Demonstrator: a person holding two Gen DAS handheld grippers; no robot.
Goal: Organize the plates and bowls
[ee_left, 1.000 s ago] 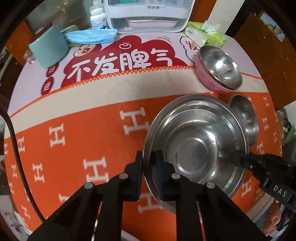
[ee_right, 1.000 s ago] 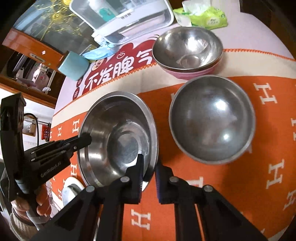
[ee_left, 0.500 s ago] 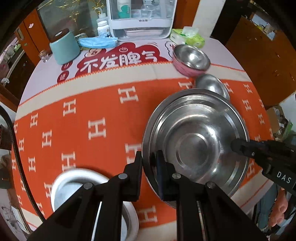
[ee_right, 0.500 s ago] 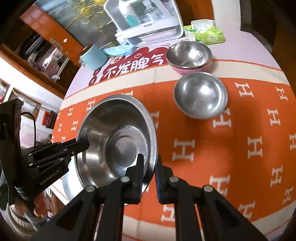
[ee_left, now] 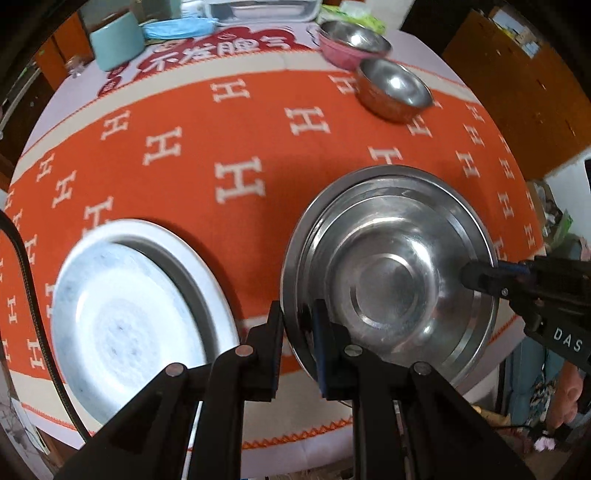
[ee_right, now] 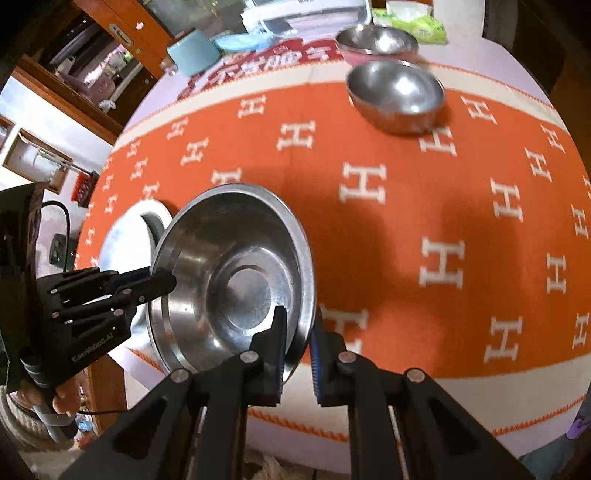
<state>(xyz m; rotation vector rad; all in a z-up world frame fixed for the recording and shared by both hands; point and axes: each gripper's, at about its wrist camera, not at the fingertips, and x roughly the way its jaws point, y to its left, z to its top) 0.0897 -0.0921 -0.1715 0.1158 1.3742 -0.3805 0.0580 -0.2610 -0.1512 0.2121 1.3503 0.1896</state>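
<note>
Both grippers hold one large steel basin (ee_left: pixel 391 273) by opposite sides of its rim, above the table's near edge. My left gripper (ee_left: pixel 298 325) is shut on its left rim; my right gripper (ee_right: pixel 298 328) is shut on its right rim, and the basin (ee_right: pixel 236 284) tilts in that view. A white plate (ee_left: pixel 125 317) lies on the orange cloth just left of the basin; it also shows in the right wrist view (ee_right: pixel 125 236), partly behind the basin. A small steel bowl (ee_left: pixel 393 88) and a pink-sided steel bowl (ee_left: pixel 351 40) sit at the far right.
A teal cup (ee_left: pixel 116 44), a blue packet (ee_left: pixel 181 27), a white appliance (ee_right: pixel 306 14) and a green tissue pack (ee_right: pixel 413 22) stand along the table's far edge. The orange H-patterned cloth (ee_left: pixel 236 147) covers the middle. Wooden cabinets (ee_left: pixel 517 92) stand to the right.
Both grippers have carried the steel basin back toward the table's near edge and lower. The white plate has come into full view to its left. The bowls now lie farther away.
</note>
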